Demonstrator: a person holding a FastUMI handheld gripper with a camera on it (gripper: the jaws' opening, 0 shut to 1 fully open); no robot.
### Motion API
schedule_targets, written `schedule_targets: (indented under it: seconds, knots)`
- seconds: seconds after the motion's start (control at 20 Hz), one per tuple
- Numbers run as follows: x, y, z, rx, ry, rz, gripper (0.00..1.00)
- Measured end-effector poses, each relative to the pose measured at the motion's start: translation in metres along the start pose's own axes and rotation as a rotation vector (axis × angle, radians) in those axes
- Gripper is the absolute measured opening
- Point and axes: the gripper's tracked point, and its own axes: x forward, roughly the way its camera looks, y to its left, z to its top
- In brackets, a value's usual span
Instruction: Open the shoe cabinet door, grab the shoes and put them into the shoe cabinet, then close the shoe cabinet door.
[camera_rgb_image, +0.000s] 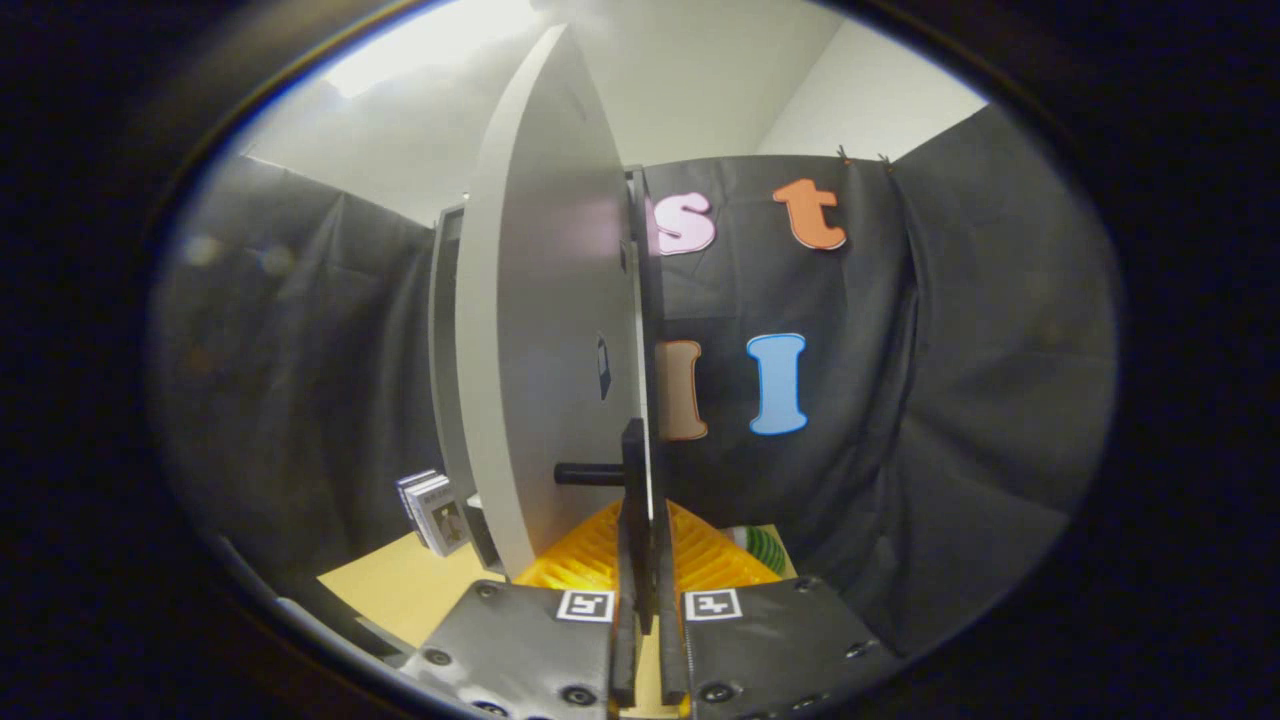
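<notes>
Shoe cabinet door (545, 330) stood swung open, edge-on just ahead of your gripper (648, 600), its black handle (590, 474) jutting toward the cabinet (447, 330) beyond. You had the fingers (628, 560) drawn narrow, closed upon the door's thin edge by the handle. Beneath them lay a yellow ribbed thing (600, 560) on the tan table (400, 590), small boxes (435, 512) beside the cabinet.

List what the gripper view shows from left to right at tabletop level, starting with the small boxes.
Small boxes → open cabinet door → tongs, closed on the door's edge → green striped object.
</notes>
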Motion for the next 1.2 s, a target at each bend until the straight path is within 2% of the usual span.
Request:
schedule_targets:
  seconds: [0.2,0.35,0.55,0.65,0.7,0.95,1.1,1.2]
  knots:
    - [-0.027,0.004,0.000,0.009,-0.016,-0.006,0.07]
    - [-0.053,0.015,-0.006,-0.072,-0.033,-0.041,0.06]
    - [-0.075,0.068,-0.030,-0.149,-0.039,-0.040,0.06]
    - [-0.076,0.098,-0.049,-0.157,-0.024,-0.036,0.24]
    - [-0.074,0.116,-0.060,-0.141,-0.012,-0.029,0.24]
    - [-0.048,0.176,-0.132,0.015,0.092,-0.034,0.46]
    - [-0.024,0.202,-0.186,0.038,0.173,-0.043,0.60]
    - [-0.012,0.213,-0.217,0.035,0.202,-0.044,0.60]
